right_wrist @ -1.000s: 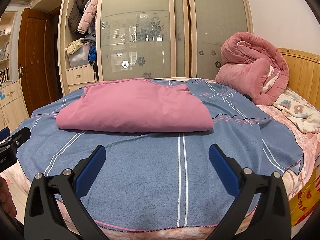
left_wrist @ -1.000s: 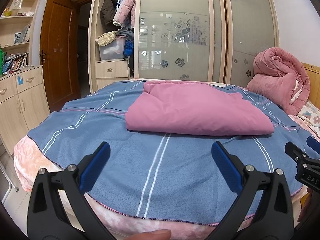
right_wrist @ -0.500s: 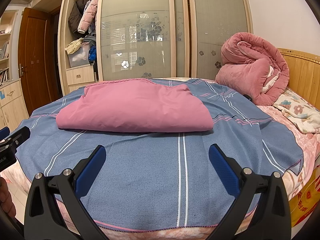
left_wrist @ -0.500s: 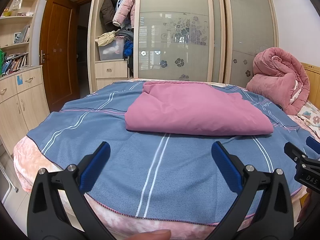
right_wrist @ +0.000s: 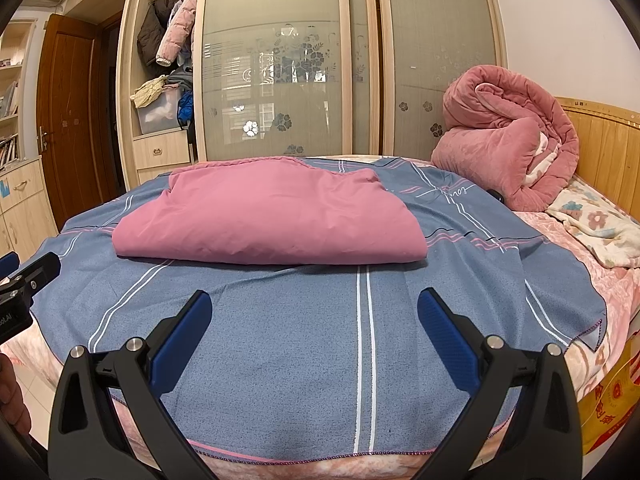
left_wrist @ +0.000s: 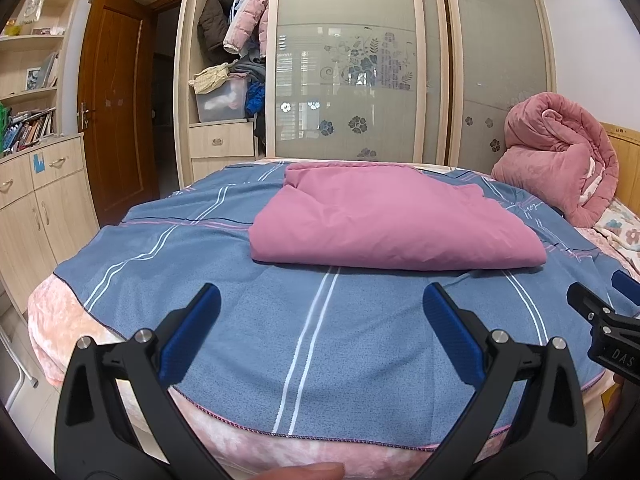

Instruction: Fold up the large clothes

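Both hand-held grippers, left [left_wrist: 320,332] and right [right_wrist: 314,330], are wide open and empty. The folded pink garment [right_wrist: 272,218] lies mid-bed, well beyond them. Risk: gripping only 1 layer would undo the fold.

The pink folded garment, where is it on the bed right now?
The garment lies flat mid-bed on the blue sheet, ahead of both open tools in each wrist view. The rolled pink quilt sits apart, to its right by the headboard.

Nothing has visibly changed since the earlier pictures
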